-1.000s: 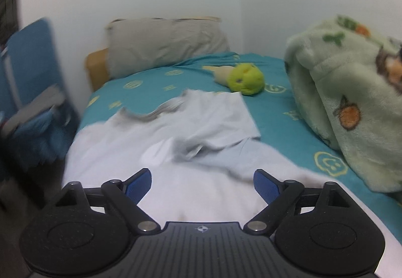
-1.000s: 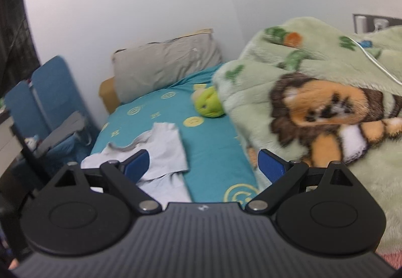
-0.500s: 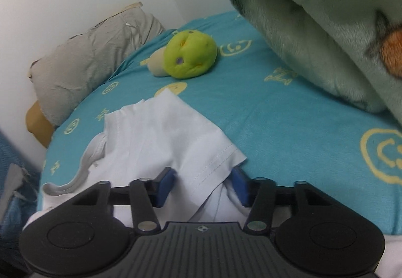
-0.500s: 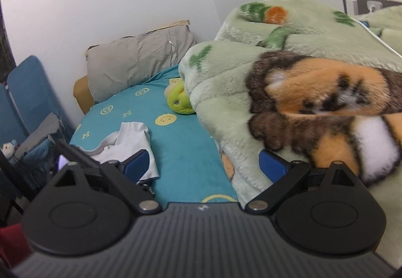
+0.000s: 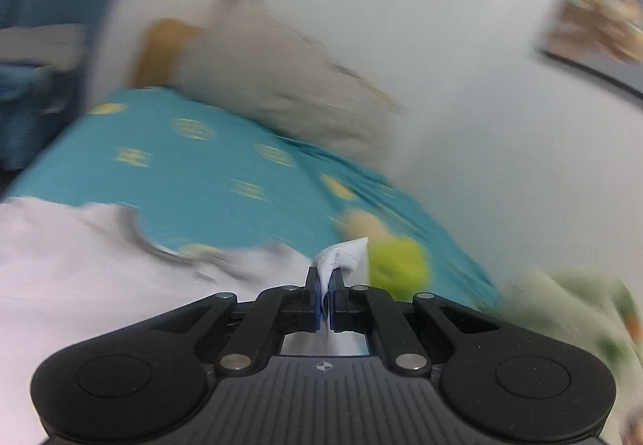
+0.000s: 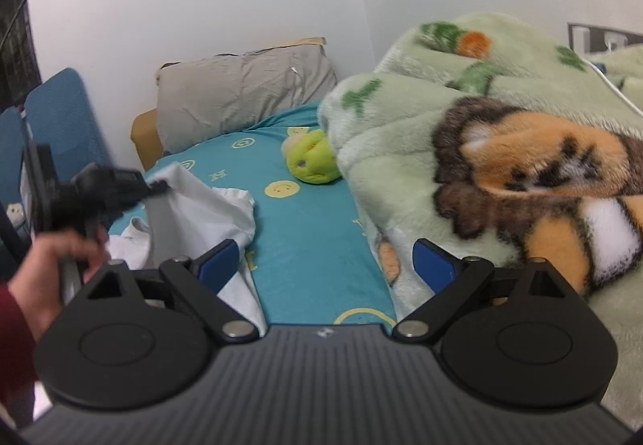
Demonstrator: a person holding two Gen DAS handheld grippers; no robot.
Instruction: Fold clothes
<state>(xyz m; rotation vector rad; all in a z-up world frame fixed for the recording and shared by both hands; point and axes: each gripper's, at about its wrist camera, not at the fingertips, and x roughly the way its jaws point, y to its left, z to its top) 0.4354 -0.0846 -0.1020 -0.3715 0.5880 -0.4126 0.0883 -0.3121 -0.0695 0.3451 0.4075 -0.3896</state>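
Now left gripper [image 5: 324, 298] pinched tight on white shirt [image 5: 345, 256] hem, lifted off bed [image 6: 305, 244]; right gripper [image 6: 325, 264] wide open, holding nothing

Now clamped tight on a corner of the white shirt [image 5: 346, 253]: left gripper [image 5: 324, 298], wide apart a second ago. Cloth lifted off the teal sheet [image 6: 305, 244]. Left wrist view swung toward the pillow [image 5: 289, 99], badly blurred.

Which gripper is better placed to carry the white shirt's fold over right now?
Left. The left gripper is shut on an edge of the white shirt, lifting it off the bed sheet. The right gripper is open, holding nothing, beside the green blanket.
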